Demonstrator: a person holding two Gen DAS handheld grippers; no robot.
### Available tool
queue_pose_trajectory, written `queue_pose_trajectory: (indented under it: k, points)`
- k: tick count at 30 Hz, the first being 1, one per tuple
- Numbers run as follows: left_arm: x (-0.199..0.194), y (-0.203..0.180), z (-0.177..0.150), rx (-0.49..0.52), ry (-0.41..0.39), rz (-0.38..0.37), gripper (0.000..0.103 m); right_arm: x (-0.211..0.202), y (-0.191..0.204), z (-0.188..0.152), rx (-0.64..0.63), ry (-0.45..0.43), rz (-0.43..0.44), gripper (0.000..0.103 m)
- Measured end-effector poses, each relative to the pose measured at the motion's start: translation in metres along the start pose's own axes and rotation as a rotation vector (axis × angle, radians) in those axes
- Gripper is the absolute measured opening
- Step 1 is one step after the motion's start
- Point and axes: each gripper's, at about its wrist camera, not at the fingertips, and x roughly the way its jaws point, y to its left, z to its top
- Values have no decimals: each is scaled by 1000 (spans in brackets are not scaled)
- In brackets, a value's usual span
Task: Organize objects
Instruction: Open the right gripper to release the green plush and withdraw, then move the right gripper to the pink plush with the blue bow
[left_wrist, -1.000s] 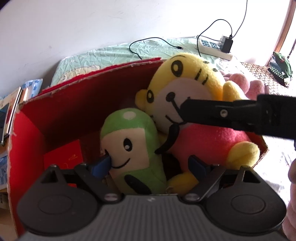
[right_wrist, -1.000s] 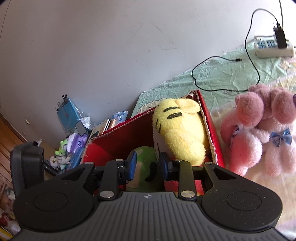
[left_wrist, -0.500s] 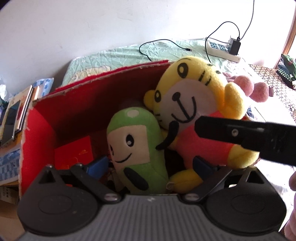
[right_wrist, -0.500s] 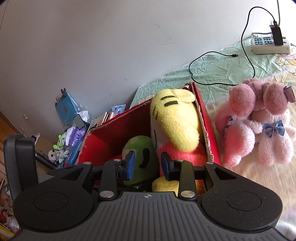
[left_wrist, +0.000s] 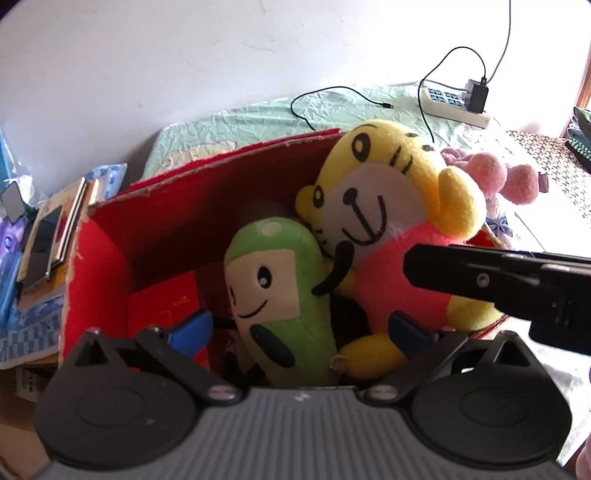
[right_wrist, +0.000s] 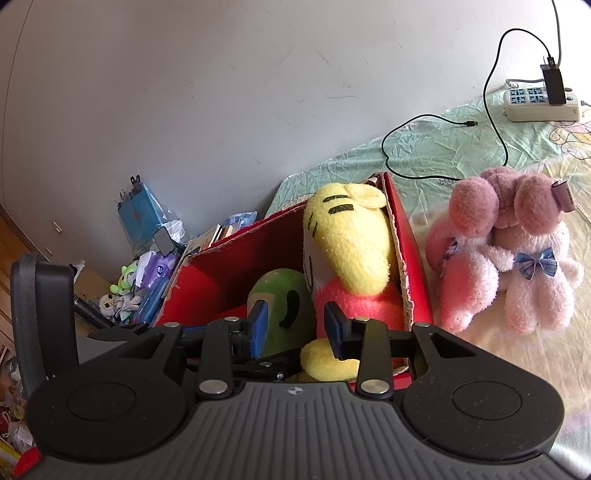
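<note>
Left gripper (left_wrist: 299, 326) has just spread wide around the green toy (left_wrist: 280, 299) in the red box (left_wrist: 96, 266), not pressing; right gripper (right_wrist: 295, 326) slightly parted, empty

Green plush (left_wrist: 284, 291) and yellow tiger plush (left_wrist: 391, 221) upright, side by side in red box (left_wrist: 99, 266)

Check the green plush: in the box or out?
In. The green plush stands inside the red box, leaning against the yellow tiger plush; no fingers touch it.
</note>
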Motion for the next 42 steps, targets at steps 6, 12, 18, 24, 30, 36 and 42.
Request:
queue_pose_trajectory:
  k: [6,12,18,24,30,36,42]
  points:
    - [-6,-2,-1,-16,-6,25,100,-11,-3,-5,-22,-33,20,42]
    - [-14,-7,-3,-23,-23,64,100,-22,-7,-9,-53,-53,40,49]
    - [-24,-15,-4,-39,-37,111,101,-33,-14,-6,-55,-48,66,50]
    - [-36,-23,-5,-61,-48,151,101,-42,-19,-3,-78,-38,84,50]
    - [-45,-34,-6,-89,-46,181,101,-50,-28,2,-91,-16,103,50]
    - [-55,-50,-6,-101,-54,187,101,-53,-44,7,-79,20,116,50]
    - [-54,-64,-6,-124,-31,184,101,-53,-59,11,-73,59,140,50]
